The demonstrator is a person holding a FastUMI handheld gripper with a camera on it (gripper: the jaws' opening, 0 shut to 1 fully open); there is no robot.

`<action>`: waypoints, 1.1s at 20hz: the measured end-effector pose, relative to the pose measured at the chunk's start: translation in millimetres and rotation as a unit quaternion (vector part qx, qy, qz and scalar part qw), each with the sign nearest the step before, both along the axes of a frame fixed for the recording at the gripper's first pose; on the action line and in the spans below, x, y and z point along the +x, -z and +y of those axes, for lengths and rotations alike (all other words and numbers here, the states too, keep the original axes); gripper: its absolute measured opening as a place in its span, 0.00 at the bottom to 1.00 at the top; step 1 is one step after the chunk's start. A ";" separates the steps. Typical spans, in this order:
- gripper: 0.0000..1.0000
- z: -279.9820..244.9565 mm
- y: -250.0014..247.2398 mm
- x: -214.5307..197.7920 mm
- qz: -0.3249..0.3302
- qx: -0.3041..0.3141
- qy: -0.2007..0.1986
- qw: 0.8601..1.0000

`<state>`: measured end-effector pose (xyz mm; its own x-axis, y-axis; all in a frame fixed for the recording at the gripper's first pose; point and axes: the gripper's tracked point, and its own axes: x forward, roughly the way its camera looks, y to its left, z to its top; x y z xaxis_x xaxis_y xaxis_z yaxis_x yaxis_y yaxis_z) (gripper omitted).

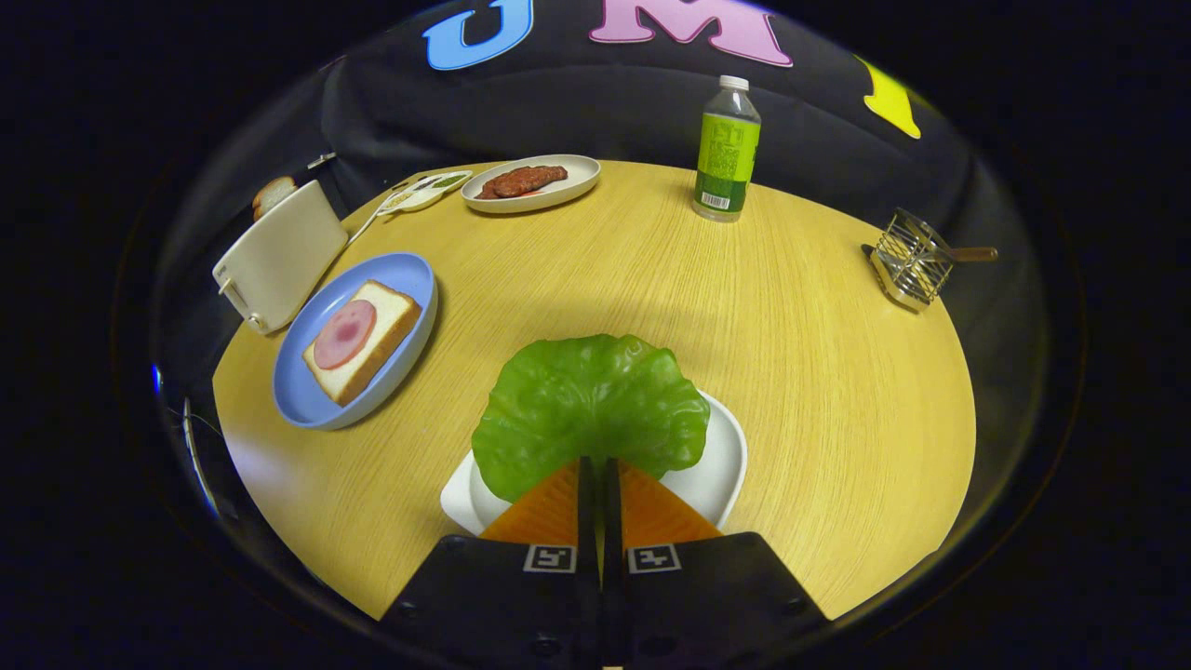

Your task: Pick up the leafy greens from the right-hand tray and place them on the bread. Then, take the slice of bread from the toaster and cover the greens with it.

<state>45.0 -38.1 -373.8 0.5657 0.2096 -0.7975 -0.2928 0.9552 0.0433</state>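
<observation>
While the leafy greens (pixel 591 409) sit pinched at their near edge, we read the gripper (pixel 600 465) as closed on them: both fingers meet with almost no gap, tips pressed on the leaf's lower rim. The leaf spreads out ahead of the fingertips, one wide flat piece with a ruffled edge. We can't tell if it is lifted or resting.

Under and behind the leaf we see the white tray (pixel 721 465), rounded corners, its right side bare, its left corner showing beside the left finger. The leaf covers most of the tray's middle and overhangs its far rim.

Ahead and to the left, well apart from the tray, we have the blue plate (pixel 409 274). On it lies a slice of bread (pixel 386 340) with a round pink slice of ham (pixel 344 333) on top, nothing over the ham.

Just beyond the plate's left side stands the toaster (pixel 279 251), pale body, lever facing us, with a second bread slice (pixel 273 194) poking out of its slot.

Further back, near the table's far edge, we see an oval dish (pixel 577 181) holding reddish meat strips (pixel 521 180), and a small flat packet (pixel 423 194) just left of it. To the right of the dish stands a bottle (pixel 727 149), upright, green label, white cap. Far right, near the table's edge, a wire rack (pixel 912 256) with a wooden handle.

All of it sits on the round wooden table (pixel 837 391).
</observation>
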 end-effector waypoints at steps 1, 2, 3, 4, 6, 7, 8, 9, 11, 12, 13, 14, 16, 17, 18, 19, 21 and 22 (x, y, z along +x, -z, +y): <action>0.06 -1.2 -3.0 -1.0 0.005 -0.001 0.006 1.000; 0.05 -2.3 -9.6 -0.6 0.001 0.000 0.011 1.000; 0.05 -4.6 -19.8 1.2 -0.009 -0.002 0.018 1.000; 0.05 -4.8 -29.1 1.0 -0.013 0.000 0.024 1.000; 0.05 -5.0 -45.1 3.1 -0.021 0.006 0.037 0.999; 0.06 -6.1 -52.4 3.9 -0.023 0.006 0.043 0.999; 0.05 -7.0 -59.8 4.8 -0.029 0.005 0.048 0.998; 0.05 -8.2 -66.9 6.1 -0.034 0.002 0.050 0.998; 0.06 -5.0 -80.0 5.6 -0.039 0.002 0.055 0.998; 0.05 -2.5 -87.4 5.9 -0.043 0.003 0.057 0.997; 0.05 0.8 -95.7 6.3 -0.047 0.005 0.058 0.997; 0.05 5.4 -104.8 7.3 -0.053 0.007 0.057 0.997; 0.05 18.4 -123.1 10.7 -0.062 0.013 0.053 0.997; 0.05 27.0 -131.8 13.4 -0.067 0.017 0.049 0.996; 0.05 35.7 -138.5 15.2 -0.066 0.020 0.044 0.997; 0.05 46.3 -144.7 14.1 -0.064 0.022 0.038 0.997; 0.05 69.2 -159.7 19.5 -0.073 0.030 0.022 0.997; 0.05 81.4 -164.4 19.7 -0.076 0.035 0.015 0.996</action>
<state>64.7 43.4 -209.4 0.6851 0.2427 -0.6868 -0.2725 0.9598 0.0673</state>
